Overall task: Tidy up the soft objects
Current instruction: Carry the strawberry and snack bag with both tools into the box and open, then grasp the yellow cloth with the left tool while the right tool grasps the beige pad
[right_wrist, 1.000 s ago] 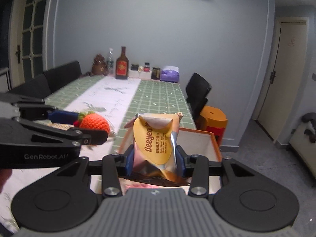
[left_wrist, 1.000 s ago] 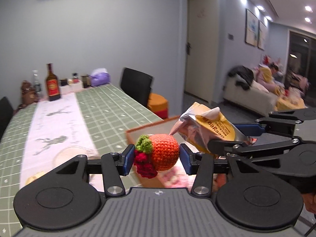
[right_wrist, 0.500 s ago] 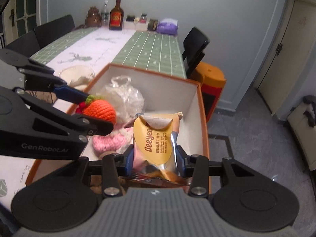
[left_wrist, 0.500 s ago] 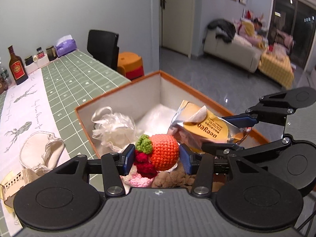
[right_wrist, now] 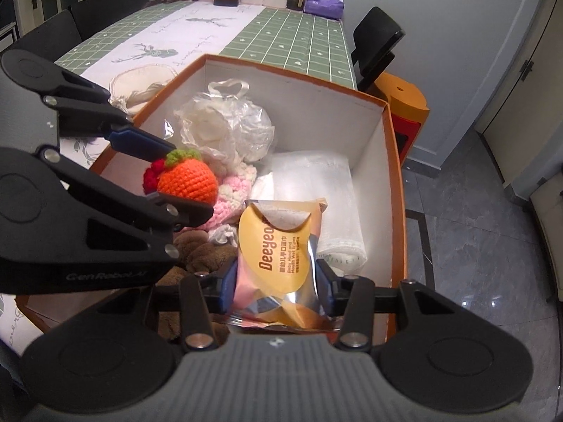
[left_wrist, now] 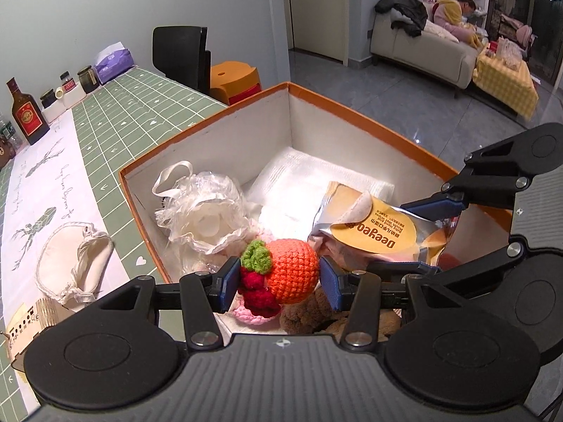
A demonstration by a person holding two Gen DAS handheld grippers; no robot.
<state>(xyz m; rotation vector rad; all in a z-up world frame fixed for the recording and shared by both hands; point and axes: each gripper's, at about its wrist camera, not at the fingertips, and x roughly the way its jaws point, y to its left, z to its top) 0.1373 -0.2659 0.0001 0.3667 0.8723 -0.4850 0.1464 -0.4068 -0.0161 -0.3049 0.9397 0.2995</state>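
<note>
Left wrist view: our left gripper (left_wrist: 278,279) is clamped on the crochet orange (left_wrist: 290,270), held above the near end of the orange box (left_wrist: 352,112). At 3 o'clock our right gripper (left_wrist: 420,235) pinches the wet wipes pack (left_wrist: 366,234), also over the box. Inside we see a plastic-wrapped white bundle (left_wrist: 204,216) at 10 o'clock, a folded white cloth (left_wrist: 302,183) at 12, pink crochet (left_wrist: 248,316) and a brown plush (left_wrist: 309,316) underneath. Right wrist view: the pack (right_wrist: 278,256) sits between the blue pads (right_wrist: 228,285), crochet orange (right_wrist: 188,179) at 10 o'clock. A cloth pouch (left_wrist: 75,260) lies on the table (left_wrist: 140,112) at 9 o'clock, just beside the box.
</note>
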